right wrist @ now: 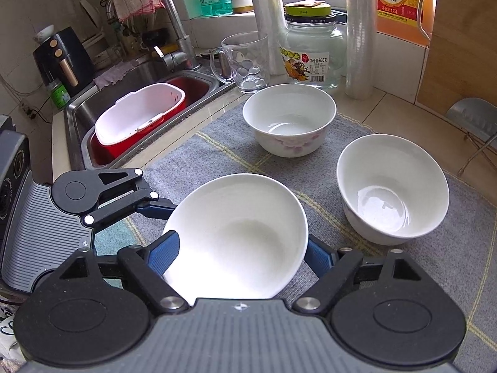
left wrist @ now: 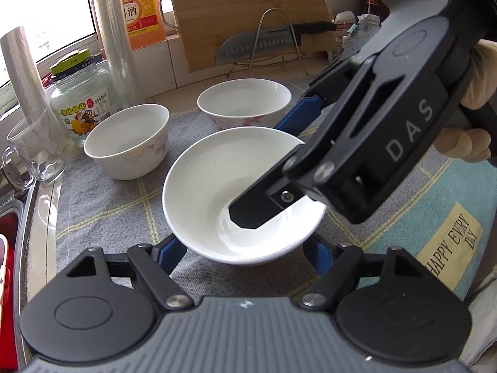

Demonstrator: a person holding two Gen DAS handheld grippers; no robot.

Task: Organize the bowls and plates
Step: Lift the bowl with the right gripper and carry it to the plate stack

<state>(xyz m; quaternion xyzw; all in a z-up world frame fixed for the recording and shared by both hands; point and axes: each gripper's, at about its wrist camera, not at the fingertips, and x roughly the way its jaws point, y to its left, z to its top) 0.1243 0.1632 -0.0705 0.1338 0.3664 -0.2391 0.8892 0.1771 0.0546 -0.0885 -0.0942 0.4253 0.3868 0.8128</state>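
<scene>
Bowl (left wrist: 217, 186) sat on the mat (left wrist: 102, 211), pinched by both tongs: left gripper (left wrist: 245, 248) clamped its outer sides, right gripper (right wrist: 236, 255) likewise. Two more bowls (right wrist: 289, 118) (right wrist: 391, 186) stood beyond, apart, with bare mat between them.

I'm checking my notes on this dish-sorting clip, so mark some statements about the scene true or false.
1. Three white bowls are on or over the grey mat. True: the near bowl, the flowered bowl and the far-right bowl.
2. The bowls are stacked in one pile. False: each stands apart from the others.
3. The near bowl sits between the fingers of the right gripper. True.
4. The glass mug holds a bowl. False: it is empty and stands behind the mat, by the sink.
5. A knife lies in front of the cutting board. True.
</scene>
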